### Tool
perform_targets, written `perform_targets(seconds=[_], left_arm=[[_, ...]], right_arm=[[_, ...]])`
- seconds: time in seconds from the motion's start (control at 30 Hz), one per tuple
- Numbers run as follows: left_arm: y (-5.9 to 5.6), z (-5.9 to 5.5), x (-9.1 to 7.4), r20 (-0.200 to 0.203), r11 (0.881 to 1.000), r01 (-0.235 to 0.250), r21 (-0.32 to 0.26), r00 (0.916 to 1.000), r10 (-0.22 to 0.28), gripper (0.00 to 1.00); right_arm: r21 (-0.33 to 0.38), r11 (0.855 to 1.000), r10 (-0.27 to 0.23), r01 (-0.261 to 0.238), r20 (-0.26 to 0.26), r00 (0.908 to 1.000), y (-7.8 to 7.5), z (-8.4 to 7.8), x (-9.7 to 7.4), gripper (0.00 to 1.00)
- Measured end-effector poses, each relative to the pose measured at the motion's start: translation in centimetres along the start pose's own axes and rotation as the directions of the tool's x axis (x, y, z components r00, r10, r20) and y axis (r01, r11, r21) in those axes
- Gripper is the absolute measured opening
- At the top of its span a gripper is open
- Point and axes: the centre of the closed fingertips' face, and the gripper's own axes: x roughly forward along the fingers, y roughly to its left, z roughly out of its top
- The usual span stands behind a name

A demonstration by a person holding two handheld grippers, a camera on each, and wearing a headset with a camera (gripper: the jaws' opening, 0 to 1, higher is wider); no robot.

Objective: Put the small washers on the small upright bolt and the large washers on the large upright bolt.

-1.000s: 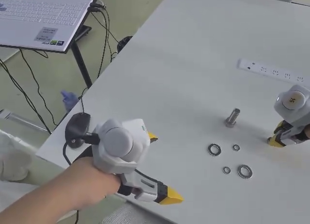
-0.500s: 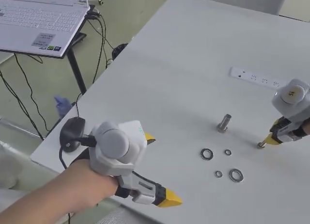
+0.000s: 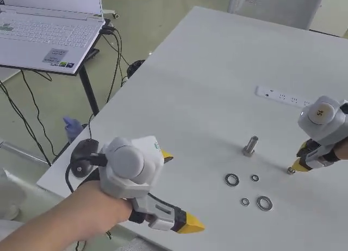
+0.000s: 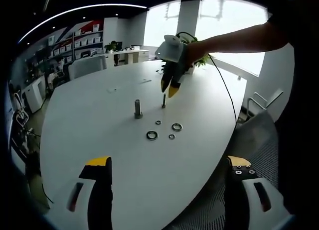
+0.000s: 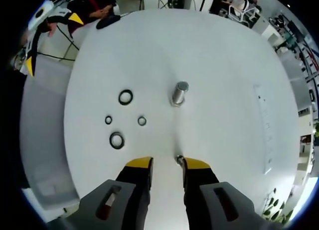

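The large upright bolt (image 3: 250,145) (image 4: 138,108) (image 5: 178,93) stands on the white table (image 3: 206,77). A thin small bolt (image 3: 291,170) (image 5: 179,159) stands to its right, just inside one fingertip of my right gripper (image 3: 298,165) (image 5: 167,163). That gripper's jaws show a narrow gap wider than the bolt. Two large washers (image 3: 232,180) (image 3: 265,203) and two small washers (image 3: 255,178) (image 3: 245,202) lie flat in front of the bolts. My left gripper (image 3: 179,190) (image 4: 169,165) hovers open and empty over the table's near left edge.
A white power strip (image 3: 283,96) lies behind the bolts. A black mouse (image 3: 84,150) sits at the table's left corner. A laptop (image 3: 43,28) on a stand is off to the left, with cables hanging below it.
The head camera has shifted. The small bolt has come into sight, standing at the right gripper's tips. The left gripper has stayed put.
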Motion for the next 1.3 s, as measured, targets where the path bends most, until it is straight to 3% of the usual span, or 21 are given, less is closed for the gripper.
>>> perform_targets(seconds=[0.3,0.53,0.7,0.93,1.17,1.3], left_arm=[[-0.6,-0.2,0.3,-0.007,1.0,0.005,-0.007,1.0,-0.005,0.93],[-0.5,-0.1,0.2,-0.005,1.0,0.002,-0.006,1.0,-0.002,0.93],[0.0,-0.7,0.1,-0.012,1.0,-0.005,-0.014,0.9999,0.005,0.92],[0.0,-0.9,0.0,-0.011,1.0,-0.008,-0.01,0.9999,0.008,0.93],[-0.1,-1.0,0.4,-0.015,1.0,-0.002,0.004,0.9999,0.002,0.95],[-0.5,-1.2,0.6,-0.022,1.0,0.012,0.008,0.9997,-0.012,0.95]], right_arm=[[-0.032,0.999,0.024,-0.023,0.024,0.9994,2.0,2.0,0.6,0.25],[-0.047,0.998,0.051,-0.05,0.029,0.9983,3.5,3.1,1.6,0.25],[-0.053,0.996,0.068,-0.066,0.03,0.9972,4.8,3.6,2.7,0.25],[-0.03,0.997,0.072,-0.071,0.038,0.9967,5.3,3.9,4.2,0.26],[-0.003,0.999,0.041,-0.041,0.048,0.998,4.6,4.0,5.9,0.26],[-0.014,0.999,0.041,-0.041,0.027,0.9988,4.7,3.6,6.9,0.26]])
